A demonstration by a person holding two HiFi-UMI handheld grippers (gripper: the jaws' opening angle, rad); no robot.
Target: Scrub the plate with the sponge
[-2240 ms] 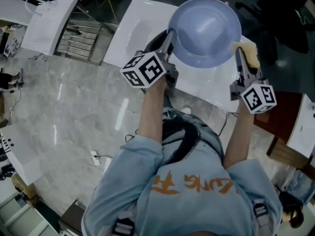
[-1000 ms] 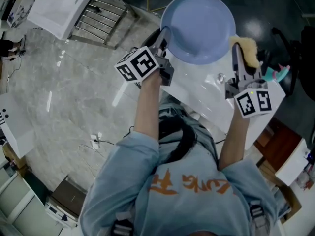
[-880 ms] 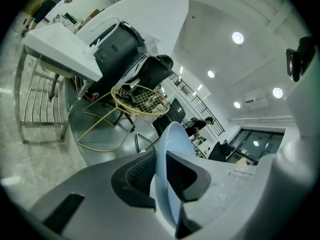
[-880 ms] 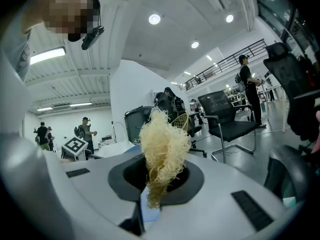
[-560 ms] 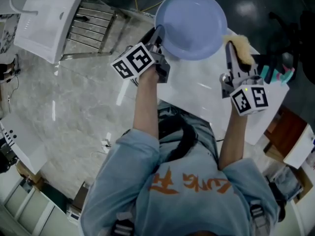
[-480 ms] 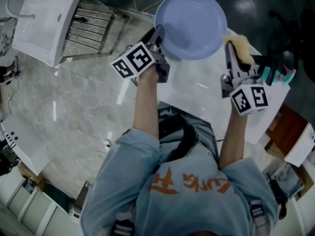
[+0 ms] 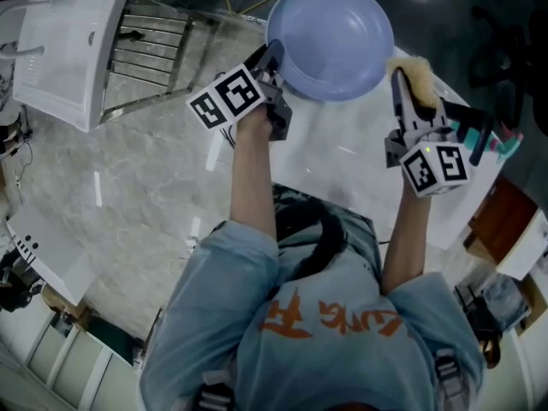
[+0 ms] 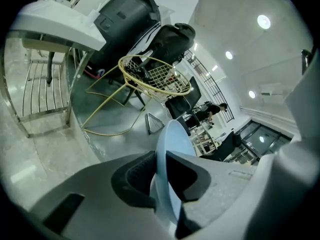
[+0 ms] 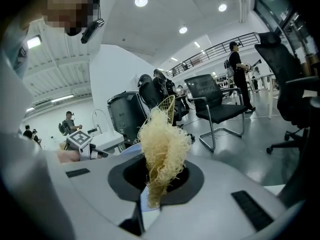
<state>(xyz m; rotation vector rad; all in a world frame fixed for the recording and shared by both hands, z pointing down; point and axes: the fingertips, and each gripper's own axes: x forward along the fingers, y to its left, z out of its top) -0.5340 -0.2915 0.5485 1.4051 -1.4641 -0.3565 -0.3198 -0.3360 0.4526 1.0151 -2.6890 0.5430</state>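
Blue plate (image 7: pixel 330 37) still pinched at rim by left gripper (image 7: pixel 276 56). Right gripper (image 7: pixel 402 82) still clamped on sponge (image 7: pixel 419 80). Both shifted together over table (image 7: pixel 342 174). Sponge remains beside plate's right rim, off its face, so scrubbing not started.
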